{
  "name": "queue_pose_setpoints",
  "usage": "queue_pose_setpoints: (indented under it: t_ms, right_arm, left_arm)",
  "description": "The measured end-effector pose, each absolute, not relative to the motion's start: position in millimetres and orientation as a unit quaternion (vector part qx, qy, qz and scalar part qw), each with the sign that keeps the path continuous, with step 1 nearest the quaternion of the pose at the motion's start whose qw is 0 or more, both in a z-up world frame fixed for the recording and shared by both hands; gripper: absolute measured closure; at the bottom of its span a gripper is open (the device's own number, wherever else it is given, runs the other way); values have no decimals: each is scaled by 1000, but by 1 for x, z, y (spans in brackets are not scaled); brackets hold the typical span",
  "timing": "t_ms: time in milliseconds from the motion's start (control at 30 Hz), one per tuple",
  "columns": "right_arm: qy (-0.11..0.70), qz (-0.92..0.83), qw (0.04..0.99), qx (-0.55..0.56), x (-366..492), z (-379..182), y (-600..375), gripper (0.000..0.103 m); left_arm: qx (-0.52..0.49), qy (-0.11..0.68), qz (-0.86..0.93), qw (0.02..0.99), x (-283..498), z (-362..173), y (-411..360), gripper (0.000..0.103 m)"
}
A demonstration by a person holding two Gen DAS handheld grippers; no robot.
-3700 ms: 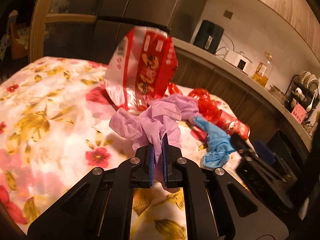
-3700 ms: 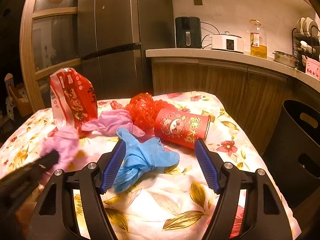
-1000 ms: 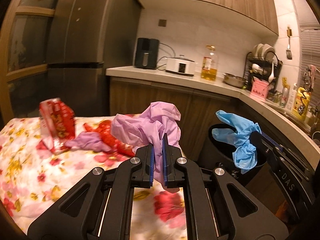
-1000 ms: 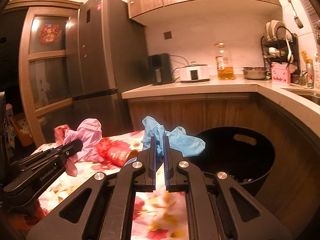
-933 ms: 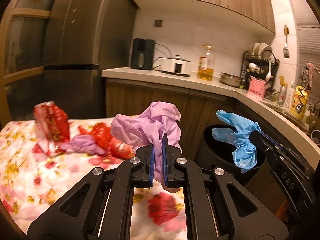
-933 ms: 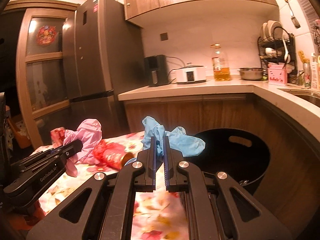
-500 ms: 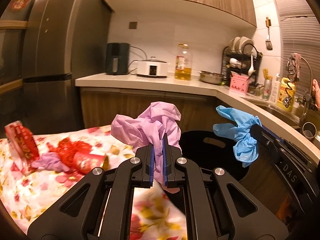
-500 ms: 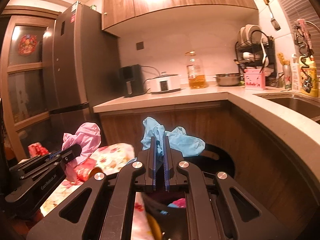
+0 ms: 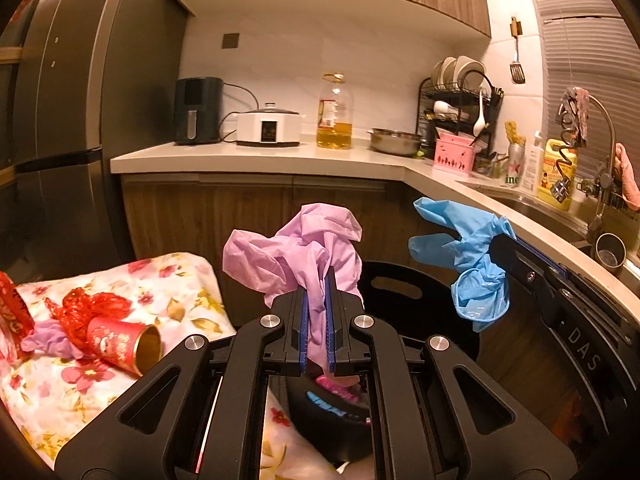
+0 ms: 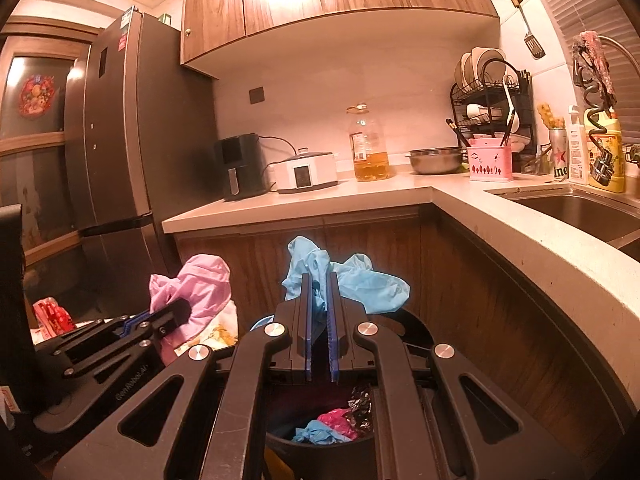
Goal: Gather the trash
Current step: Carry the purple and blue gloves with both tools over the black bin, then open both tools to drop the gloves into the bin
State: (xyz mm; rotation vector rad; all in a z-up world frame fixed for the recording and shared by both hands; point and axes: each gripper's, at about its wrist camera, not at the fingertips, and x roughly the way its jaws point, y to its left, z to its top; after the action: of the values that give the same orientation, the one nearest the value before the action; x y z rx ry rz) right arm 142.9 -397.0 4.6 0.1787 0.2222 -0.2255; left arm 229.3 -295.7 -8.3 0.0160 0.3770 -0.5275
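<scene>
My left gripper [image 9: 316, 304] is shut on a crumpled purple glove [image 9: 296, 256] and holds it over the near rim of a black trash bin [image 9: 404, 292]. My right gripper [image 10: 319, 308] is shut on a crumpled blue glove [image 10: 360, 280], right above the same bin [image 10: 320, 452], which holds pink, blue and foil scraps. The blue glove also shows in the left wrist view [image 9: 472, 256], the purple glove in the right wrist view [image 10: 196, 288]. A red can [image 9: 120, 344], a red net bag [image 9: 88, 304], another purple glove [image 9: 44, 336] and a red packet [image 9: 10, 312] lie on the floral table [image 9: 168, 280].
A wooden cabinet front and white counter [image 9: 280, 160] curve behind the bin, with an air fryer, cooker, oil bottle and dish rack. A sink [image 10: 576, 208] is on the right. A dark fridge [image 10: 120, 140] stands at left.
Both grippers have carried their gloves right, off the table, and now hover over the bin. The table trash has slid to the far left of view.
</scene>
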Motion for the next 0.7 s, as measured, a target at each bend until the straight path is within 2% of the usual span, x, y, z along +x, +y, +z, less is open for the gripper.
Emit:
queue_pose_setpoints:
  t_ms: [700]
  right_arm:
    - [115,-116,981,99,153,0,-410,96]
  left_arm:
    - [14,194,-278,941,246,-18,-322,97]
